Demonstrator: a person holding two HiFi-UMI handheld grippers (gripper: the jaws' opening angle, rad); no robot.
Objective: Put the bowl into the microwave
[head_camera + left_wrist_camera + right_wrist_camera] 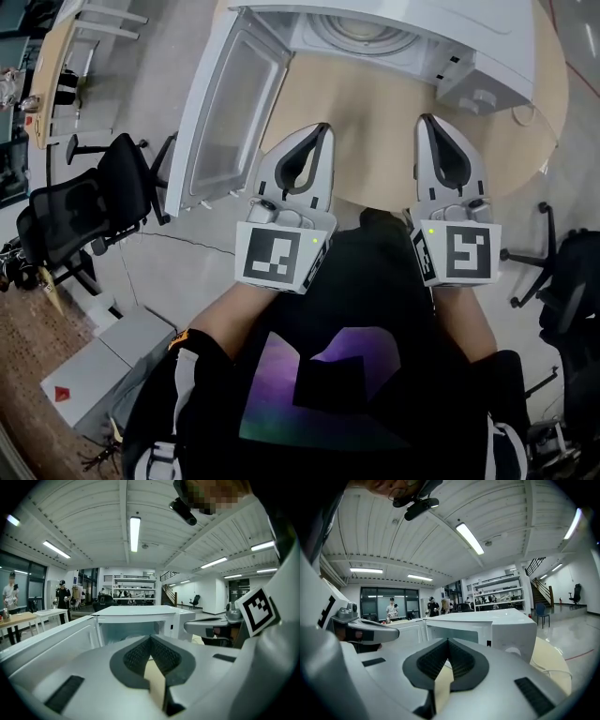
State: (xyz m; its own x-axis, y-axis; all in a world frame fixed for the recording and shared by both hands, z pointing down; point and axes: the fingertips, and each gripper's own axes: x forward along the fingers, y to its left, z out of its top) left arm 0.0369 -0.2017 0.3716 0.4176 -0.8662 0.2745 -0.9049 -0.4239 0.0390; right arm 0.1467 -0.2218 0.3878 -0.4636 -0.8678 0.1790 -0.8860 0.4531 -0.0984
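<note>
A white microwave [394,37] stands at the far side of a round wooden table [375,141], its door [230,103] swung wide open to the left. A pale round shape [361,33] lies in the cavity; I cannot tell whether it is a bowl or the turntable. No other bowl shows. My left gripper [324,128] and right gripper [424,120] hover side by side over the table's near edge, close to my body, both shut with nothing between the pads. The left gripper view shows shut jaws [150,638] facing the open microwave [140,618]; the right gripper view shows the same [448,641].
Black office chairs stand on the floor at the left [84,206] and right [567,281]. A grey box [103,370] sits on the floor at the lower left. A white cable [525,117] lies by the microwave's right side. People stand far off at a table [11,592].
</note>
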